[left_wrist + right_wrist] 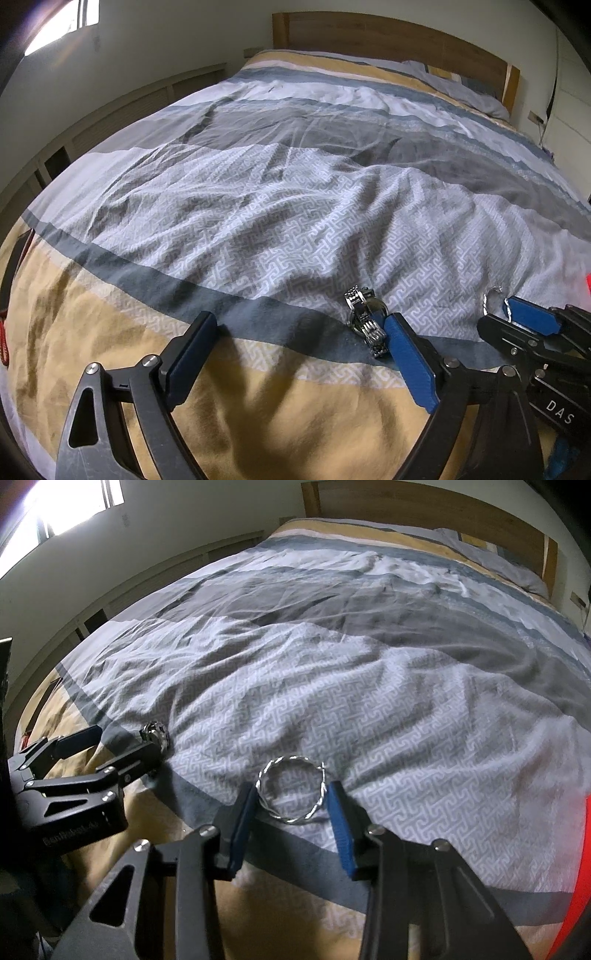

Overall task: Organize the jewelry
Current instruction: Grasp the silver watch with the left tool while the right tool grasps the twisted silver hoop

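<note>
Bracelet (293, 792) flat on bedspread (369, 701), low centre of right view, spanning spread pads of right gripper (293, 805); watch (365, 321) beside released left gripper (299, 332), lower right.

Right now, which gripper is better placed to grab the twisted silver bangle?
Right gripper: its open jaws straddle the bangle on the bedspread. The left gripper sits open beside the watch.
</note>
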Tool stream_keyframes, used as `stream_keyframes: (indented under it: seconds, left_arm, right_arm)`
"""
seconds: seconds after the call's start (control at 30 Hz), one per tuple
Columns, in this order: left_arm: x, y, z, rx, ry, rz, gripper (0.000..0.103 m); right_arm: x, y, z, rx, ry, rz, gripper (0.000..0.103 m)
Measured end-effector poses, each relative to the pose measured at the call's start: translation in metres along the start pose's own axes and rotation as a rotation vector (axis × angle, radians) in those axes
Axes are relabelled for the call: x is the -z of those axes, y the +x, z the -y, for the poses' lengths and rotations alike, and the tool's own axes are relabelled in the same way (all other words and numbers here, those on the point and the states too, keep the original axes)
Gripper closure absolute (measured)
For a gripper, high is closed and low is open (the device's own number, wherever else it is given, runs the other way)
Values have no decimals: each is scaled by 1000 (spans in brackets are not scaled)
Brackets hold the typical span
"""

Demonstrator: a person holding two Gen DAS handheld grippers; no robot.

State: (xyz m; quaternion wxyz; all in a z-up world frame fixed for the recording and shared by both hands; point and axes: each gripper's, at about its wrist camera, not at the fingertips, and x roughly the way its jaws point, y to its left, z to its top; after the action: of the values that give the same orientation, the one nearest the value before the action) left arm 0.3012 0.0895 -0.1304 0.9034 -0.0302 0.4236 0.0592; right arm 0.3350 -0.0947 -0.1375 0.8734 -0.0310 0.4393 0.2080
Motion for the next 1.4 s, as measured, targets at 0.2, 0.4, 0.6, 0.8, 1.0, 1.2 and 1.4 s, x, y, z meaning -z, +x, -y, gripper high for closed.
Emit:
stream_keyframes:
  seconds: [0.2,0.4,0.6,0.8,1.0,1.2,1.4]
  left_arm:
    - [-1,-2,-7,46,-30,4,12]
    - [-1,6,-2,48,-11,-14,13]
    - [-3,10,1,73,3,-17,32]
    - [-2,9,11,93,53,-19,58]
    - [-2,3,16,89,63,0,80]
    - [-3,-13,19,69,70,30,80]
    - [-4,-34,25,59,79,40,80]
  right_arm:
    - [1,-2,3,-15,15,14,66]
    - [3,-5,6,-33,31,25,66]
    - [4,-6,8,-45,45,33,66]
    - [6,-9,10,-53,57,38,66]
    - [8,-15,12,-55,72,51,66]
    - [10,-27,17,-54,86,70,66]
    - [15,-55,14,-43,92,92,66]
